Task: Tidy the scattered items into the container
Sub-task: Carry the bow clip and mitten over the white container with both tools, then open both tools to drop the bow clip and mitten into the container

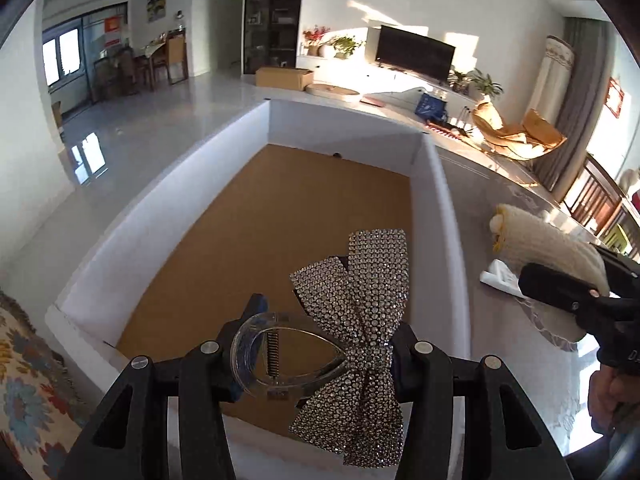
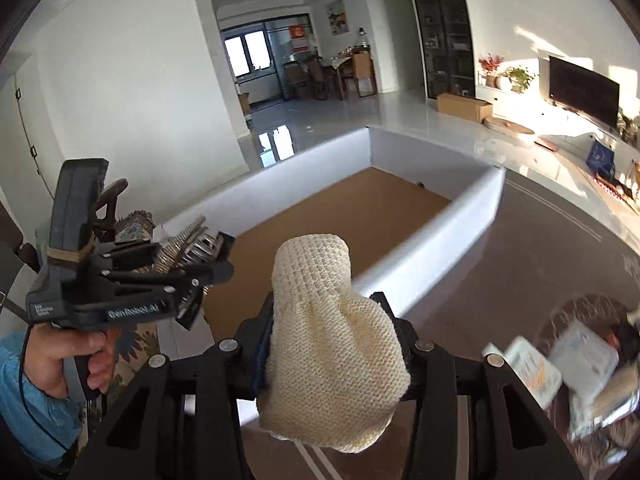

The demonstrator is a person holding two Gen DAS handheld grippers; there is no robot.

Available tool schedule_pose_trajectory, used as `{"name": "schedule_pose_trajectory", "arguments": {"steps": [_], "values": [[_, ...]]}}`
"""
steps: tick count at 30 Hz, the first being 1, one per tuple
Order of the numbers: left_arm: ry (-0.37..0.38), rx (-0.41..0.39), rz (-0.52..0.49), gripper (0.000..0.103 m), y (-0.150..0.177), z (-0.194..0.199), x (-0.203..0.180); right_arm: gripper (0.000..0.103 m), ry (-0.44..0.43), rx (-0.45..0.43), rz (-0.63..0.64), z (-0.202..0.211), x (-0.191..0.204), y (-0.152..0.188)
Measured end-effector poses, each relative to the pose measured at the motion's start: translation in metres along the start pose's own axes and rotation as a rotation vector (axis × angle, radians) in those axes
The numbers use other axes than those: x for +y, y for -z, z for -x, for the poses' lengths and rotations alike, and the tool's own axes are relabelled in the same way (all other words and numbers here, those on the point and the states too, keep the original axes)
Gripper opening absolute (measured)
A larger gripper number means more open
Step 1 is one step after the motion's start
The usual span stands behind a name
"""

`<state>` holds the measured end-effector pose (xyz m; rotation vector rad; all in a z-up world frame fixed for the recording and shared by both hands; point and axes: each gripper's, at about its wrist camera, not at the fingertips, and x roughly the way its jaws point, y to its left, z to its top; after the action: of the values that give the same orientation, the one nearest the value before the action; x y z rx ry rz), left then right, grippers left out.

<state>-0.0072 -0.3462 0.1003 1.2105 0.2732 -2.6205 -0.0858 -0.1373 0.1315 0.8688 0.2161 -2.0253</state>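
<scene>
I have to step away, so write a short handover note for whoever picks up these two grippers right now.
Left gripper: shut on the rhinestone bow hair clip, held over the near end of the white box.
Right gripper: shut on the cream knitted piece, held near the box's near wall, above the grey table.
Done: both items are picked up. The box's brown floor looks bare.
Left: release the clip and the knitted piece into the box, then fetch the blurred packets lying on the table to the right.
</scene>
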Motion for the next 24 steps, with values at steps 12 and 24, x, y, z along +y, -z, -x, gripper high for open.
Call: {"name": "schedule_pose_trajectory", "arguments": {"steps": [12, 24], "values": [[-0.055, 0.154, 0.001, 0.051, -0.042, -0.077, 0.023, 0.045, 0.152, 0.196, 0.095, -0.152, 0.019, -0.071], [-0.122, 0.296, 0.003, 0.088, -0.036, -0.1, 0.022, 0.057, 0.203, 0.35, 0.064, -0.189, -0.01, -0.051]]}}
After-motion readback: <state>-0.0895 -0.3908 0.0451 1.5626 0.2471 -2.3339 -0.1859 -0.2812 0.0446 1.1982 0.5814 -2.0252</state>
